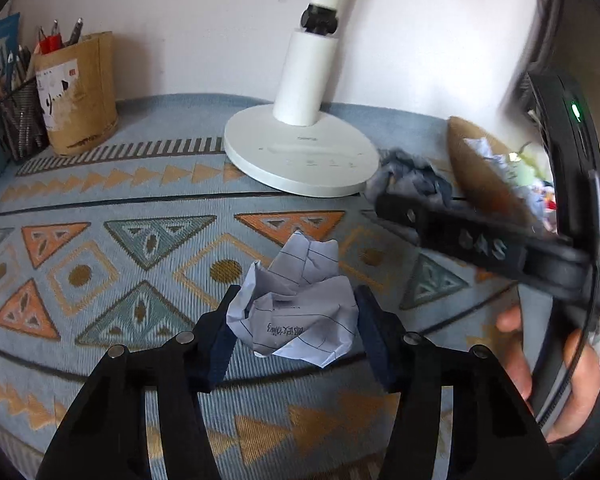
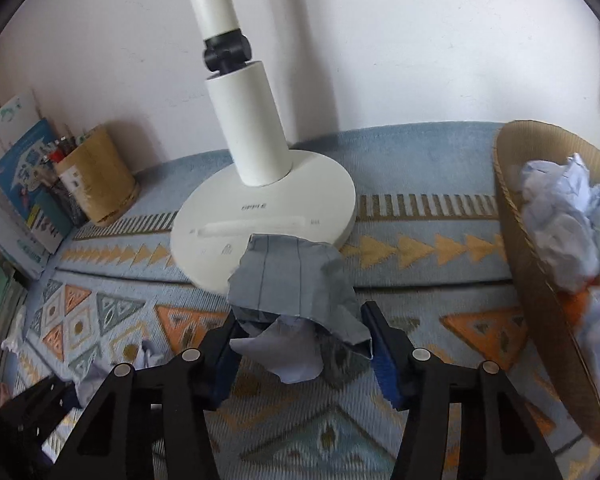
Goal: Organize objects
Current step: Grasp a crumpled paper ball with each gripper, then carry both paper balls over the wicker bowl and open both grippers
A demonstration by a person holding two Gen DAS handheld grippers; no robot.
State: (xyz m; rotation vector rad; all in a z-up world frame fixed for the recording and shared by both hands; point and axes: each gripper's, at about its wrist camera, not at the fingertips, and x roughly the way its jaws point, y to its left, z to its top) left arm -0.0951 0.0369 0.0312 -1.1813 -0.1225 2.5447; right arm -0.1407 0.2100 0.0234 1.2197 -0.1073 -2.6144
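- White lined crumpled paper ball on the patterned mat: your left gripper pinches it loosely; it could spring free.
- Your right gripper clamps a grey-blue paper wad; mind the white lamp base en route to the woven basket.

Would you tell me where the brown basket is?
In the right wrist view the brown basket sits at the right edge, holding crumpled papers, right of the white lamp base.
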